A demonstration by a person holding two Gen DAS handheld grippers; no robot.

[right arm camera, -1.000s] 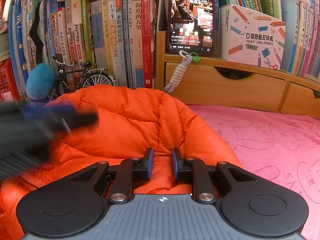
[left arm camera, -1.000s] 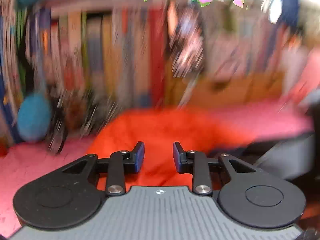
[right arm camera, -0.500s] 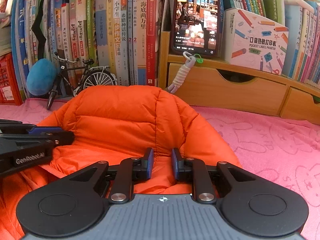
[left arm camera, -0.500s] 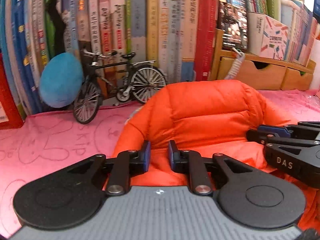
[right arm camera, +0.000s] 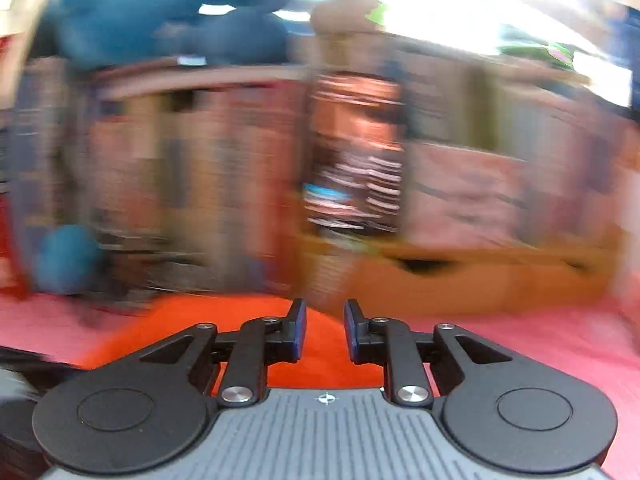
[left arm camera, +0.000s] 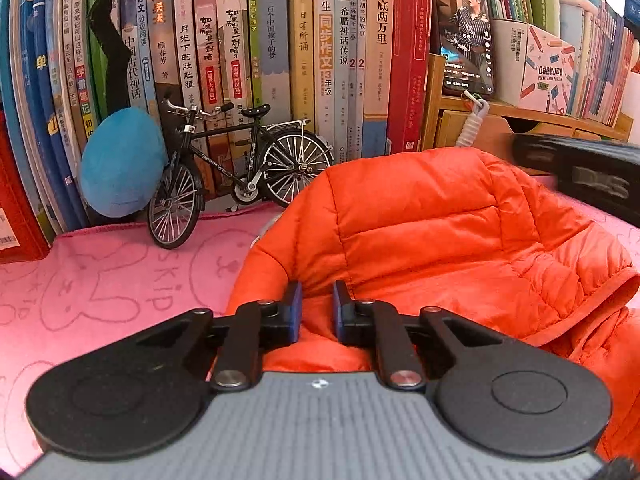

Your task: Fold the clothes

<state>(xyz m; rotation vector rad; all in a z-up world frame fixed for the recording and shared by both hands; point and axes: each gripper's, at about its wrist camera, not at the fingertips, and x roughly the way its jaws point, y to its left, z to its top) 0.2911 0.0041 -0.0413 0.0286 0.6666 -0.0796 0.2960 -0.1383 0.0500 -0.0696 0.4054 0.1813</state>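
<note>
A puffy orange down jacket [left arm camera: 440,232] lies heaped on a pink cloth [left arm camera: 100,292]. My left gripper [left arm camera: 318,308] sits at the jacket's near left edge, its jaws narrow and shut on a bunch of orange fabric. In the left wrist view my right gripper [left arm camera: 584,176] shows as a blurred black shape above the jacket's far right side. The right wrist view is smeared by motion. There my right gripper [right arm camera: 326,328] hovers over the jacket [right arm camera: 248,332] with its jaws opening and no fabric pinched between the pads.
A row of upright books [left arm camera: 320,40] forms the back wall. In front of it stand a toy bicycle [left arm camera: 240,176] and a blue plush ball [left arm camera: 120,160]. To the right, a phone [left arm camera: 464,32] leans on a wooden drawer unit [left arm camera: 452,128].
My right gripper has lifted off the jacket, tipped upward and widened slightly. My left gripper swung in to the jacket's near edge, narrowed onto the fabric, then held still.
</note>
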